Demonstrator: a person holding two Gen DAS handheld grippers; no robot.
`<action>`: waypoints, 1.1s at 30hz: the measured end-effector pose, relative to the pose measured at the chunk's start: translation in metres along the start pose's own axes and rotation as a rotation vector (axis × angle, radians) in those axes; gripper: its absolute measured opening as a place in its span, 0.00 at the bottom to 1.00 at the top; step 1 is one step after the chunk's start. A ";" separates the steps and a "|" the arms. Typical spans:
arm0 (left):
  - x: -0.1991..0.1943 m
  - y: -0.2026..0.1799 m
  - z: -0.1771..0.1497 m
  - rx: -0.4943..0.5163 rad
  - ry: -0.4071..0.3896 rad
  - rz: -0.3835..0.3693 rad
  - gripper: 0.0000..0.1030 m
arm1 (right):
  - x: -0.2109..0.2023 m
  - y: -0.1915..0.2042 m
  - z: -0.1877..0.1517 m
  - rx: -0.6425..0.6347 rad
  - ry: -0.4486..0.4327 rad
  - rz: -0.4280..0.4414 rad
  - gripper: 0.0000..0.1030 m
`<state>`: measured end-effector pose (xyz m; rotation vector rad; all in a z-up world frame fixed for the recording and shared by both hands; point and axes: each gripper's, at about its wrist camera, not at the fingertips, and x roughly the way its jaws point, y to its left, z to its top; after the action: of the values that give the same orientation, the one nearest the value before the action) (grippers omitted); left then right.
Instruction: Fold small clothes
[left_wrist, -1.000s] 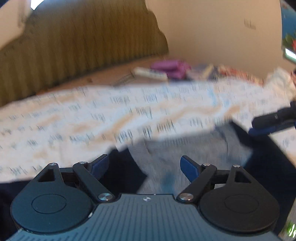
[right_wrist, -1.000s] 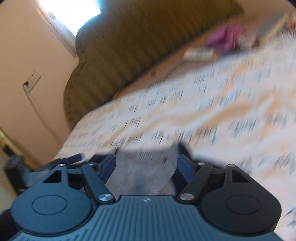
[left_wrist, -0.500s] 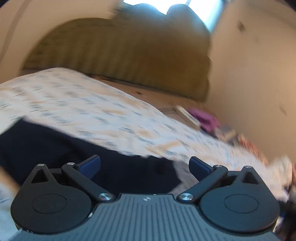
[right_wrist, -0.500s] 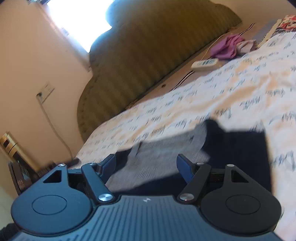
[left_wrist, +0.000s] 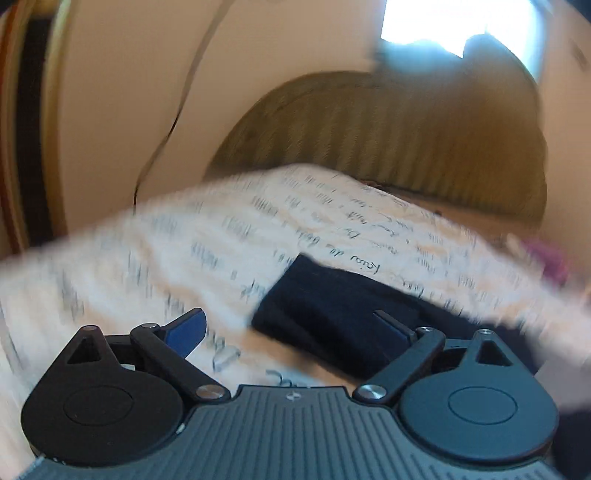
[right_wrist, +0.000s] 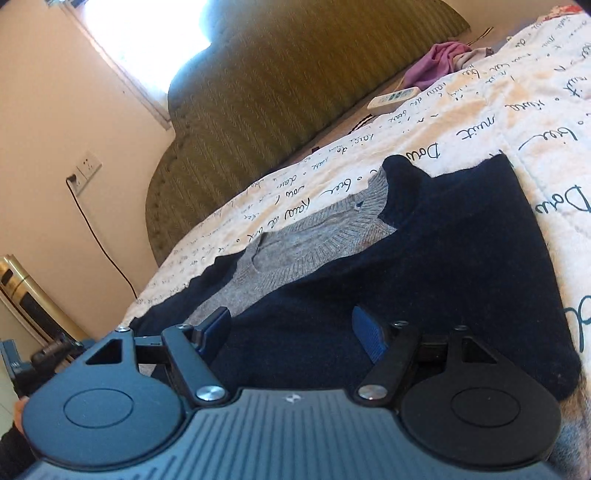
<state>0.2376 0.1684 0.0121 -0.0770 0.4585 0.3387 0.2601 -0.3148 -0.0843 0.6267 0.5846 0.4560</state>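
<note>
Navy sweater with grey collar lies flat on the script-printed bedspread, green headboard behind. Right gripper hangs low over the sweater's body — jaws partly apart, nothing pinched. Left gripper — jaws wide, just narrowed a touch, empty — sits over a sleeve end; that view is blurred.

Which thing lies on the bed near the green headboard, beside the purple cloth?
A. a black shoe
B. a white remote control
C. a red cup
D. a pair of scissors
B: the right wrist view shows a white remote beside the purple cloth, below the headboard.
</note>
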 end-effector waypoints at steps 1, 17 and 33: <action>-0.007 -0.022 -0.010 0.178 -0.099 0.056 0.93 | 0.000 0.000 0.000 0.002 -0.002 0.001 0.70; 0.023 -0.082 -0.056 0.710 -0.084 0.072 0.44 | -0.002 -0.005 0.000 0.043 -0.016 0.037 0.70; -0.033 -0.147 0.008 0.123 0.043 -0.424 0.07 | 0.003 0.005 0.000 -0.010 0.010 -0.011 0.70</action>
<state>0.2621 0.0214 0.0334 -0.0603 0.4914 -0.1078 0.2613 -0.3095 -0.0826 0.6122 0.5945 0.4519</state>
